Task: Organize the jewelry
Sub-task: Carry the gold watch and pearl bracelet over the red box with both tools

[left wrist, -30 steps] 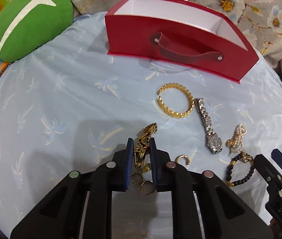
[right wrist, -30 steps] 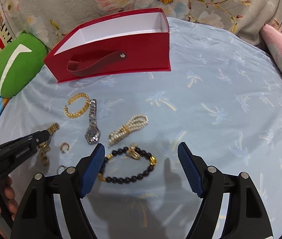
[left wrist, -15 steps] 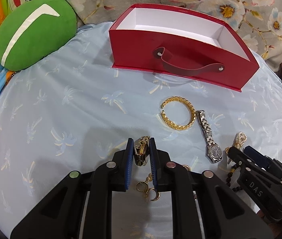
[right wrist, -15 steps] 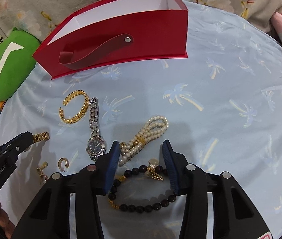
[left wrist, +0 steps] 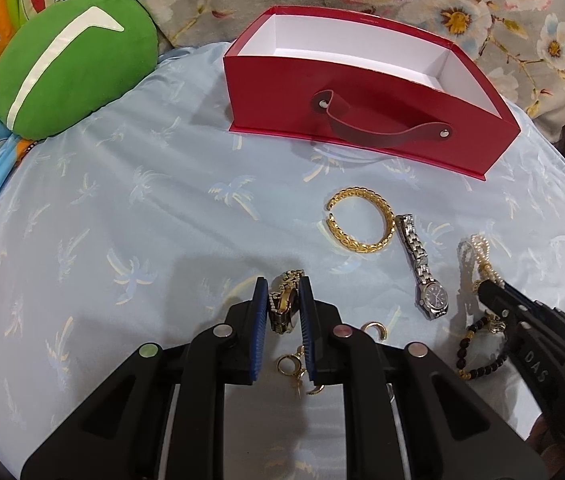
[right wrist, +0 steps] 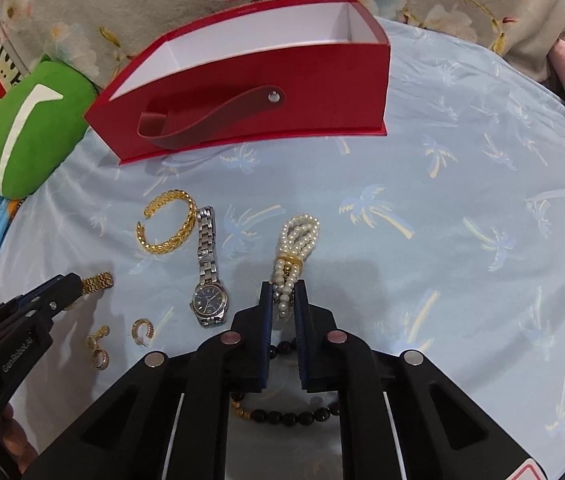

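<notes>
1. While the left hand-held gripper (left wrist: 283, 300) pinches the gold watch (left wrist: 282, 307), the right hand-held gripper (right wrist: 283, 300) clamps the pearl bracelet (right wrist: 296, 252).
2. Between them and the red box (left wrist: 362, 120), on the bed (left wrist: 122, 220), lie a gold bangle (left wrist: 360, 220) and a silver watch (left wrist: 422, 272).

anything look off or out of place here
Nothing damaged or spilled. The red box stands upright and looks empty, while the gold bangle and silver watch lie loose on the sheet beside it.
</notes>
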Tool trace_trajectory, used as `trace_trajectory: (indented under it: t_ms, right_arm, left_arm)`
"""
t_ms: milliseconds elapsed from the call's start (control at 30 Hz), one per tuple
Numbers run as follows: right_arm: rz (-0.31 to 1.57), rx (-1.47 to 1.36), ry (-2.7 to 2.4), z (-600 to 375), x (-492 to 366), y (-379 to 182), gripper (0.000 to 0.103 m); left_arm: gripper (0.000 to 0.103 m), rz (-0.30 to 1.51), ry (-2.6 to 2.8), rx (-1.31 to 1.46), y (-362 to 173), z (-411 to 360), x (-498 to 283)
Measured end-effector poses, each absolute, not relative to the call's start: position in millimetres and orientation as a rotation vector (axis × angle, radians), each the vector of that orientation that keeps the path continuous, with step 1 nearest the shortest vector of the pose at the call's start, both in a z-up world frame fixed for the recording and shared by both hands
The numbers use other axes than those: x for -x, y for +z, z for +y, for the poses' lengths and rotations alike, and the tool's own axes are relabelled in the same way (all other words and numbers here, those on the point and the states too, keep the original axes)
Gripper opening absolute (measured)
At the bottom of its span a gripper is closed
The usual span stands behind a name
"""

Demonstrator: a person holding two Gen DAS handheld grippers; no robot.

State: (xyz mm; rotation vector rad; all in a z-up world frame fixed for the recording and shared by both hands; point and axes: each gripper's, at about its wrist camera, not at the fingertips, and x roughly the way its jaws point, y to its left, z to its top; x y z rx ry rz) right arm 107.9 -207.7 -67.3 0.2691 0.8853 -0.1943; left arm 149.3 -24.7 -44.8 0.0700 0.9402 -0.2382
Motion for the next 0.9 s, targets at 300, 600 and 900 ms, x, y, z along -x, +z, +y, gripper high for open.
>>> trace_trajectory:
  t_ms: [300, 600, 900]
  right_arm:
    - [0.769, -0.257, -0.159, -209.0, -78.8, -15.8, 0.009]
    - [0.652, -0.217, -0.124, -210.9, -79.8, 36.6, 0.009]
    - [0.573, -0.209, -0.114, -230.6, -125.5, 71.5, 0.01]
  left_arm:
    - [0.015, 0.876, -0.262, -0.063, -12.4, -25.9, -134.3]
    - [0.015, 0.755, -0.278, -0.069, 40.4, -37.7, -141.6]
    - [0.015, 0.645, -0.28, -0.083, 81.9, -59.8, -176.9]
